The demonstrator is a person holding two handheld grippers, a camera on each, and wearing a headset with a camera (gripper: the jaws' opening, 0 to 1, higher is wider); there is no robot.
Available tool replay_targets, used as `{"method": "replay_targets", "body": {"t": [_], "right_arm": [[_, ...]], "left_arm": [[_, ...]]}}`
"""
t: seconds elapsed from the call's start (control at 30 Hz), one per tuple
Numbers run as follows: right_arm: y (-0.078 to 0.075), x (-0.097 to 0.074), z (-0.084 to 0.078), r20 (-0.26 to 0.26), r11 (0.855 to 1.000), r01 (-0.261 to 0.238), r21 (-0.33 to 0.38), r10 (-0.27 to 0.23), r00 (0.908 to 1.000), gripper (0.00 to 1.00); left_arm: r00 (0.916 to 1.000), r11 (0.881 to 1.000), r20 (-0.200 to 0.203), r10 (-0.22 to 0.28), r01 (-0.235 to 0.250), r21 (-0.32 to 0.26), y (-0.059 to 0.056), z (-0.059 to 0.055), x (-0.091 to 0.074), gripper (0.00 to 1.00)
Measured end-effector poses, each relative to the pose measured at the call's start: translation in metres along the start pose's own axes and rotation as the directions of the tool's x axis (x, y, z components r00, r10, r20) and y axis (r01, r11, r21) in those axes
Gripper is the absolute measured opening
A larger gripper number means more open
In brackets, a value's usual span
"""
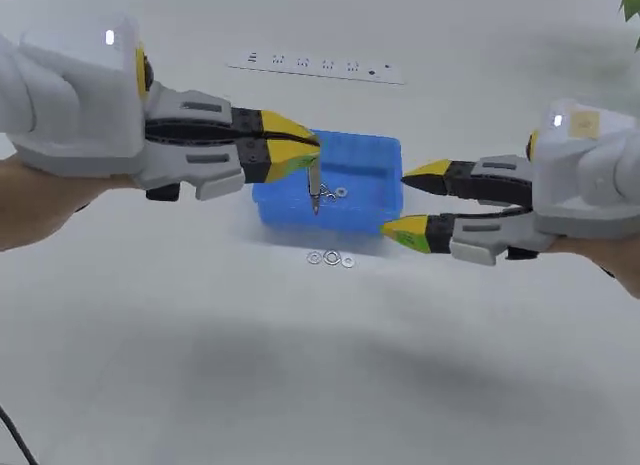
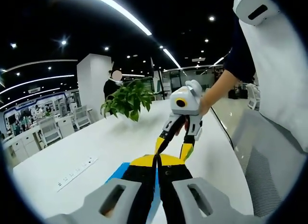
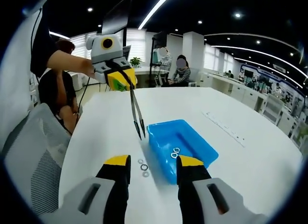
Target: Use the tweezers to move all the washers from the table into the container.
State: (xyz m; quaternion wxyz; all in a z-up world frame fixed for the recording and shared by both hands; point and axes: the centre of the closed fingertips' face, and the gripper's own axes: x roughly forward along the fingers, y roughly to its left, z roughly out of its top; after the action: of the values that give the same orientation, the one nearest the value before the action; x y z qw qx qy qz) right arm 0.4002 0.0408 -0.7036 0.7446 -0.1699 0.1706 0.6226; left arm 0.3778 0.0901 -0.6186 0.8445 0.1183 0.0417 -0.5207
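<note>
Your left gripper [image 1: 300,150], closest in the head view, has its jaws clamped on the tweezers [image 1: 314,185], tips over the blue container [image 1: 372,150]. Your right gripper [image 1: 400,201] sits beside it, jaws apart and empty. Loose washers [image 1: 331,257] lie on the table [image 1: 300,365] just in front.

In the left gripper view the two grippers face each other closely; a swing could make them clash.

In the right gripper view you grip the tweezers at their very top, so they could twist. The washers inside [image 3: 174,152] seem to number two, and a careless dip might knock the wall
</note>
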Motion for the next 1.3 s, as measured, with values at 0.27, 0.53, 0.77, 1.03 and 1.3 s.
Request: {"method": "replay_targets", "body": {"t": [0.27, 0.53, 0.77, 1.03, 1.3], "right_arm": [[0.009, -0.008, -0.028, -0.053, 1.000, 0.009, 0.012, -0.008, 0.9986, 0.63], [0.018, -0.006, -0.055, -0.078, 0.998, -0.002, 0.058, 0.007, 0.9969, 0.90], [0.023, -0.001, -0.055, -0.041, 0.994, 0.014, 0.104, -0.010, 0.9991, 1.00], [0.021, -0.003, -0.057, -0.032, 0.992, 0.006, 0.128, -0.002, 0.9995, 1.00], [0.022, -0.003, -0.062, -0.041, 0.988, 0.000, 0.153, 0.006, 0.9991, 1.00]], "left_arm": [[0.9999, 1.000, -0.014, 0.009, -0.009, -0.009, -0.013, -0.031, -0.003, 0.04], [0.9991, 0.997, -0.023, 0.036, -0.037, -0.063, -0.009, -0.053, -0.005, 0.04], [0.9989, 0.997, -0.006, 0.047, -0.047, -0.063, -0.006, -0.050, 0.001, 0.04], [0.9994, 0.998, -0.015, 0.032, -0.033, -0.059, -0.006, -0.060, 0.009, 0.04], [0.9993, 0.997, -0.024, 0.029, -0.031, -0.075, -0.010, -0.064, 0.013, 0.04]]}}
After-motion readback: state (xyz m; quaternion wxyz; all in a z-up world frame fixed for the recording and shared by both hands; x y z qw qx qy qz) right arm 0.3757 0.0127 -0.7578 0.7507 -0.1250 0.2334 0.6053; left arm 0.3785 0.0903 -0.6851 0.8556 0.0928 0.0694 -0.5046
